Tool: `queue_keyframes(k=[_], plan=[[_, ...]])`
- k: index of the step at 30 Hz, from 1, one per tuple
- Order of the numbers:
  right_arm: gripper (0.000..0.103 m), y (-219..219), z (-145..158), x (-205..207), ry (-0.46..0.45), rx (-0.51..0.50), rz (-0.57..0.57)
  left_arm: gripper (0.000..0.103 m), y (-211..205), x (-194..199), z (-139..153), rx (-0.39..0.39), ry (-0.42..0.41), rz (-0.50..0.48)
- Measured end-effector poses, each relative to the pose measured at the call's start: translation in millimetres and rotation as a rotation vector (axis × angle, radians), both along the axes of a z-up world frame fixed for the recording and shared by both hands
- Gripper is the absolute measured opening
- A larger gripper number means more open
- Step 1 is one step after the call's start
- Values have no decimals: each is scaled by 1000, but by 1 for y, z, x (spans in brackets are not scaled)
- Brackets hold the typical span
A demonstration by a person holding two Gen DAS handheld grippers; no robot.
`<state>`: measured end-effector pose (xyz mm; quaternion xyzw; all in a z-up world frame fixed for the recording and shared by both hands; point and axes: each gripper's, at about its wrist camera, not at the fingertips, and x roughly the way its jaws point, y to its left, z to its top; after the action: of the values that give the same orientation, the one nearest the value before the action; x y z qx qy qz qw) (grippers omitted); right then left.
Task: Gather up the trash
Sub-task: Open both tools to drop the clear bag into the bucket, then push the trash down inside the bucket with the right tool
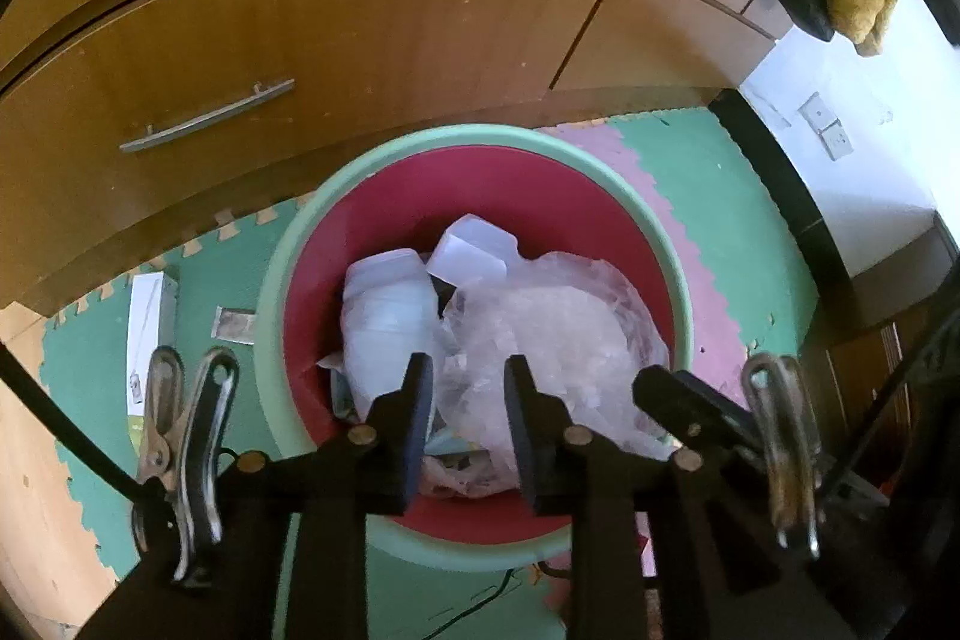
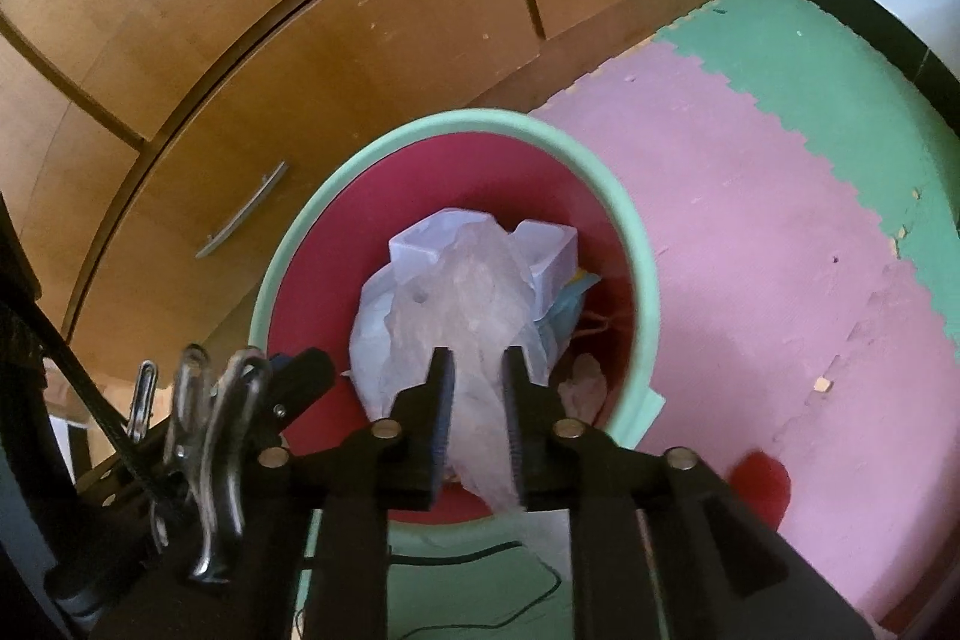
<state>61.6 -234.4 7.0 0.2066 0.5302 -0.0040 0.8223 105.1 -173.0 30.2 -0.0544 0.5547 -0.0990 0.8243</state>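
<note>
Wooden cabinet fronts [image 1: 360, 28] with a metal bar handle [image 1: 207, 115] are rising behind green and pink foam floor mats [image 2: 750, 232], while a white wall [image 1: 852, 148] with a dark skirting is catching daylight.

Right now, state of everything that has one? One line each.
left gripper: open over the bin, nothing between its pads.
right gripper: open, clear plastic bag hanging between its fingers; pads not visibly pressing.
clear plastic bag: crumpled, top of the pile.
bin: upright, uncovered, partly full.
white container: lying in the bin.
cabinet drawer: shut.
</note>
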Motion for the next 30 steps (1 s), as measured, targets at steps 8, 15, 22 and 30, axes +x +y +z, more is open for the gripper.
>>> queue_keyframes(k=[8, 15, 22, 30], plan=[[25, 0, 8, 1, -20, -5, -5, 36, 9, 0, 5, -18, 21, 45], [28, -3, 17, 1, -47, -25, -22, 37, 16, -1, 13, 3, -2, 58], [29, 4, 23, 2, -53, -13, -6, 37, 28, -4, 18, 16, -11, 75], [29, 20, 26, 3, -63, -11, 26, 37, 44, -6, 26, 15, -17, 103]])
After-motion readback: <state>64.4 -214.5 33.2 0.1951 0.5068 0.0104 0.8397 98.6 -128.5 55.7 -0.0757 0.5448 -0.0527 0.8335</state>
